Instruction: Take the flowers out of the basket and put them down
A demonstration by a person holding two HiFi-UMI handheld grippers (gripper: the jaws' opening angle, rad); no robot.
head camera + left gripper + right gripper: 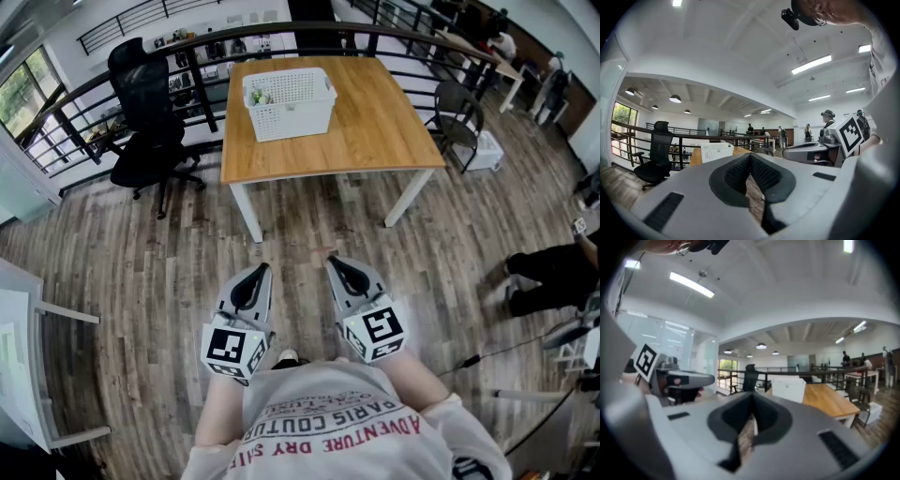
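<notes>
Now, head view: shows the basket [289,101] upper centre on the table [375,131], flowers [260,96] tucked in its left end, with left gripper [255,274] and right gripper [339,266] low at bottom centre, well apart from it. Left gripper view: shows jaws pressed together, empty, basket mid-left. Right gripper view: likewise closed on nothing. Calls for stepping closer, opening wide before reaching, and pinching stems, not blooms.

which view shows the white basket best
The head view: it looks down into the basket on the table, showing its open top. The left gripper view shows only one small side; the right gripper view, a blurred side.
</notes>
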